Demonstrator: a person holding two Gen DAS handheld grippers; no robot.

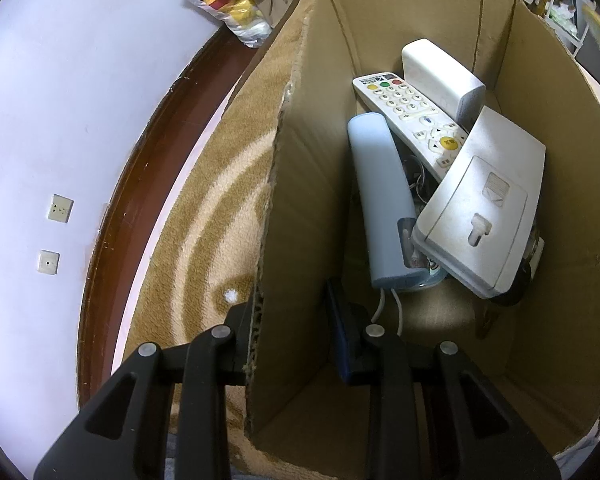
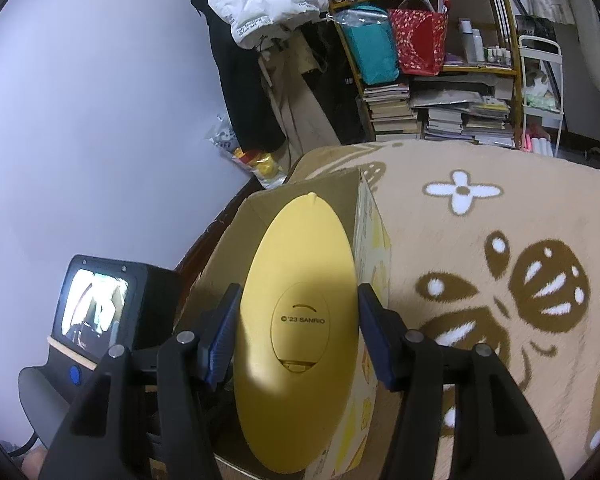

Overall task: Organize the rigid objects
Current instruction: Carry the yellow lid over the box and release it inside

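The left gripper (image 1: 292,332) has its jaws clamped on the near wall of the cardboard box (image 1: 300,208), which holds a white remote (image 1: 412,120), while the right gripper (image 2: 296,328) pinches a yellow oval gadget (image 2: 296,320) just above that box

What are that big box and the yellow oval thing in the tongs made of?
The box looks like plain brown corrugated cardboard; its torn edge shows fluting. The yellow oval thing, held by the right tongs, looks like smooth matte moulded plastic, with a printed mark and an inset oval panel.
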